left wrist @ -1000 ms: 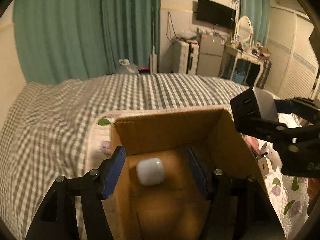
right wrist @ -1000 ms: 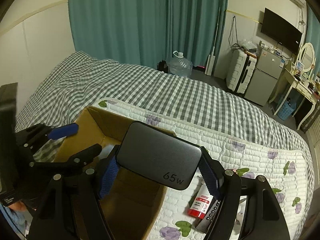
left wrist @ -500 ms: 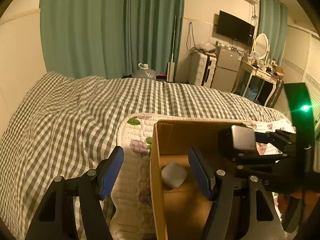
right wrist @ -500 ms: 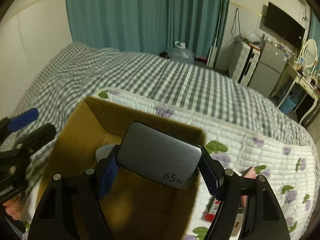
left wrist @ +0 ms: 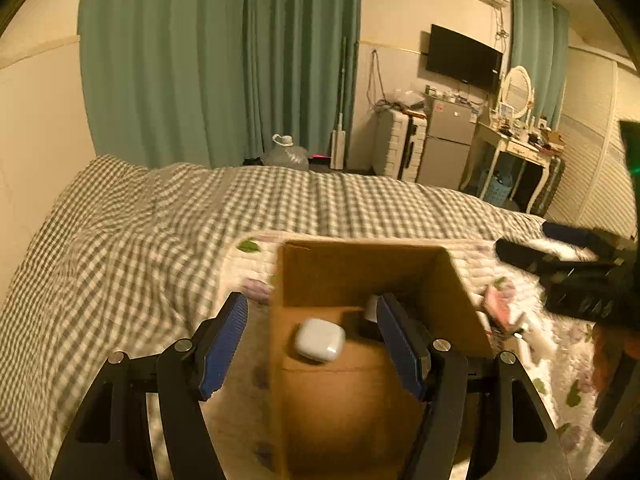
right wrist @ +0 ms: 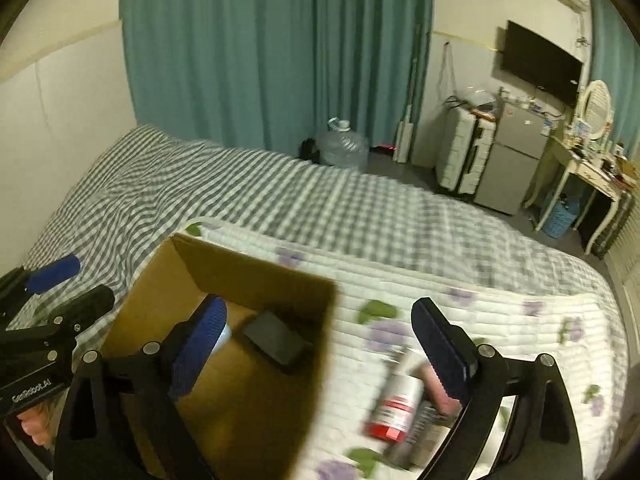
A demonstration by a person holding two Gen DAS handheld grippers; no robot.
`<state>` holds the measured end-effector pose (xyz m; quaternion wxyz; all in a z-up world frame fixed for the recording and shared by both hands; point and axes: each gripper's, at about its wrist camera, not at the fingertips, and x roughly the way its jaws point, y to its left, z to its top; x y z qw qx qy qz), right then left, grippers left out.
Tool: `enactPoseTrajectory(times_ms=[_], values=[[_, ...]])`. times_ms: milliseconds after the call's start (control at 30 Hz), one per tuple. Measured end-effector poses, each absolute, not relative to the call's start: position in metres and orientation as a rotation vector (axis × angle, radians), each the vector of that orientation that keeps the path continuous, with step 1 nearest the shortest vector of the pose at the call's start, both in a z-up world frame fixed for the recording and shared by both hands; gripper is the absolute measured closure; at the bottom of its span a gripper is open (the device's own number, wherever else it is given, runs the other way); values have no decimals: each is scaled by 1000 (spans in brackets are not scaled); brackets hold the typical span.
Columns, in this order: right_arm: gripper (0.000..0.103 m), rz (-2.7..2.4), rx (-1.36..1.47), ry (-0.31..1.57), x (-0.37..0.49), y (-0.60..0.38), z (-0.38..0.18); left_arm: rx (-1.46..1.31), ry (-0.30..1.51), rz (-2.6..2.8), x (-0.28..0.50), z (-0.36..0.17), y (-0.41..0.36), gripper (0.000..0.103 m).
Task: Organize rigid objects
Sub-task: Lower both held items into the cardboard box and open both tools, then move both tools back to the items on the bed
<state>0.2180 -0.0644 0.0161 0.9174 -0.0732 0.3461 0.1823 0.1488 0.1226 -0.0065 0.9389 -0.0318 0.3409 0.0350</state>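
Note:
An open cardboard box (left wrist: 360, 276) (right wrist: 248, 276) stands on the flowered quilt. In it lie a white earbud case (left wrist: 320, 340) and a grey charger block (right wrist: 276, 340). My left gripper (left wrist: 312, 344) hangs open over the box's left wall, one finger outside, one inside, holding nothing. My right gripper (right wrist: 320, 352) is over the box's right wall, its jaws opening and empty, with the charger lying free below its left finger. In the left wrist view the right gripper (left wrist: 580, 272) is a dark blur at the right. The left gripper (right wrist: 52, 300) also shows at the right wrist view's left edge.
A red and white bottle (right wrist: 396, 408) and other small items lie blurred on the quilt (right wrist: 500, 320) right of the box. A checked blanket (left wrist: 120, 248) covers the bed's far side. A water jug (right wrist: 344, 148), suitcase and fridge stand on the floor beyond.
The right gripper let go of the grey charger, which now lies in the box, and its jaws spread while it shifted right. The left gripper drew back and up a little.

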Motion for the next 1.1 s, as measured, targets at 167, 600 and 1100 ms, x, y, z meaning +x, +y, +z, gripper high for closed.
enactPoseTrajectory(times_ms=[167, 600, 1100], values=[[9, 307, -176, 661, 192, -135, 41, -43, 721, 8, 141, 1, 63, 33], [9, 216, -116, 746, 174, -283, 8, 47, 823, -102, 152, -30, -104, 33], [31, 421, -196, 1053, 248, -274, -130, 90, 986, -43, 181, -142, -157, 33]])
